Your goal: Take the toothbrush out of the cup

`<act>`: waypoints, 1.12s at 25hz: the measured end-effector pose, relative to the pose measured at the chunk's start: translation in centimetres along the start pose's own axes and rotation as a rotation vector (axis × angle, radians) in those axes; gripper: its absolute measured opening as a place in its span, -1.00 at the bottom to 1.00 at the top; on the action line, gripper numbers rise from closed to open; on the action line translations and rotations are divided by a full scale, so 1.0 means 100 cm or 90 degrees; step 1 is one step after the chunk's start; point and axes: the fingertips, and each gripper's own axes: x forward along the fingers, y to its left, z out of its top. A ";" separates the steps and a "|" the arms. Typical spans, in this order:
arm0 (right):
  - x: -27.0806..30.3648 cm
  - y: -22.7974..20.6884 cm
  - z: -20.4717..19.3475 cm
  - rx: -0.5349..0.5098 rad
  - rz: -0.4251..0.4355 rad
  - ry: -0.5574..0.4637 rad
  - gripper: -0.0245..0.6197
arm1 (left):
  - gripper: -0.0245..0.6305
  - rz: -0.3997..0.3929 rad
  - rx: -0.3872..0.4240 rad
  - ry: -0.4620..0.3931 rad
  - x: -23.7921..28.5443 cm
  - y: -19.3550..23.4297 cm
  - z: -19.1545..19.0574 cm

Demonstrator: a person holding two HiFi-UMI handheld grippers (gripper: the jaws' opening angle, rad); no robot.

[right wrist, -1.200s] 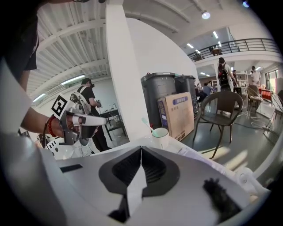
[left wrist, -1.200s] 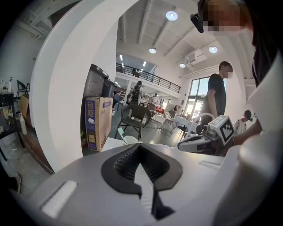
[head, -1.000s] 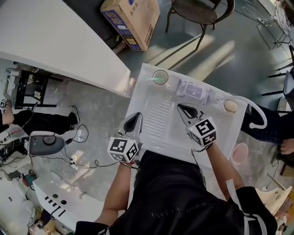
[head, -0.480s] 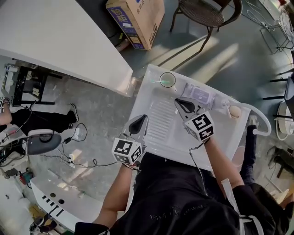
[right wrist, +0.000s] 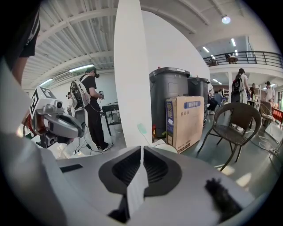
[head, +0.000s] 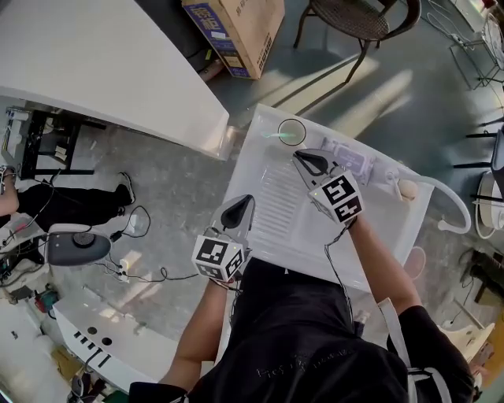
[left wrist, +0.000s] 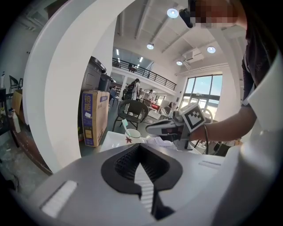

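A white cup (head: 291, 131) stands at the far left corner of the white table (head: 268, 228), with a pale green toothbrush (head: 273, 135) leaning out of it to the left. My right gripper (head: 300, 157) is shut and empty, its tips a short way in front of the cup. In the right gripper view the toothbrush (right wrist: 142, 129) rises just beyond the closed jaws, over the cup rim (right wrist: 167, 148). My left gripper (head: 242, 202) hovers shut near the table's left front edge. In the left gripper view the cup (left wrist: 132, 133) and toothbrush (left wrist: 125, 124) sit far ahead.
A pack of wipes (head: 351, 162) and a round beige object (head: 407, 189) lie behind the right gripper. A white curved hose (head: 455, 212) hangs off the right side. A cardboard box (head: 236, 31) and a chair (head: 354, 17) stand beyond the table, and a long white counter (head: 94, 71) to its left.
My right gripper has moved forward and left toward the cup, still shut. The left gripper has stayed in place.
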 end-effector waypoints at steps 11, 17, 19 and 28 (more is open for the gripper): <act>0.031 -0.009 0.003 -0.012 0.004 0.015 -0.88 | -0.91 -0.010 -0.008 0.011 -0.006 -0.008 -0.010; 0.047 -0.011 0.004 -0.014 0.016 0.023 -0.71 | -0.91 -0.008 -0.023 0.009 -0.010 -0.008 -0.012; 0.053 -0.013 0.002 -0.021 0.011 0.029 -0.71 | -0.91 -0.007 -0.030 0.009 -0.012 -0.006 -0.014; 0.076 -0.017 -0.003 -0.062 0.004 0.062 -0.59 | -0.90 0.003 -0.048 0.020 -0.021 0.001 -0.025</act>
